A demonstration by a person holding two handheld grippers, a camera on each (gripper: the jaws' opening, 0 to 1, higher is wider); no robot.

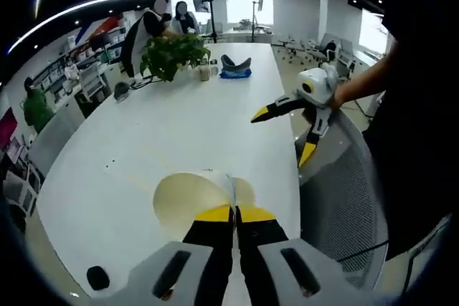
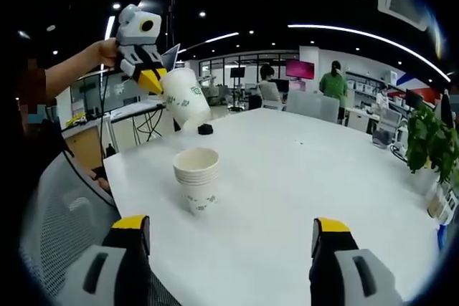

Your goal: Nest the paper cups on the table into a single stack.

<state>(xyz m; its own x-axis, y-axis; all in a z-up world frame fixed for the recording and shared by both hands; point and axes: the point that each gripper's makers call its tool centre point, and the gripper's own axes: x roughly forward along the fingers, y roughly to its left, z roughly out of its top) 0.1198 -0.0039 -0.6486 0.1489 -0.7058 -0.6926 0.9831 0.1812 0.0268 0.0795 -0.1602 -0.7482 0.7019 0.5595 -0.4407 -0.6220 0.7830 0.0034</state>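
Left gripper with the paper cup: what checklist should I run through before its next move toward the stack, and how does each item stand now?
1. Left gripper shut on the held cup: ok, jaws pinch its rim.
2. Stack of cups upright on the white table: ok.
3. Stack mouth open and unobstructed: ok.
4. Held cup lined up over the stack: not ok, it hangs tilted, above and to one side.
5. Right gripper out of the way: ok, jaws wide open, short of the stack.
6. Other loose cups left on the table: cannot tell.
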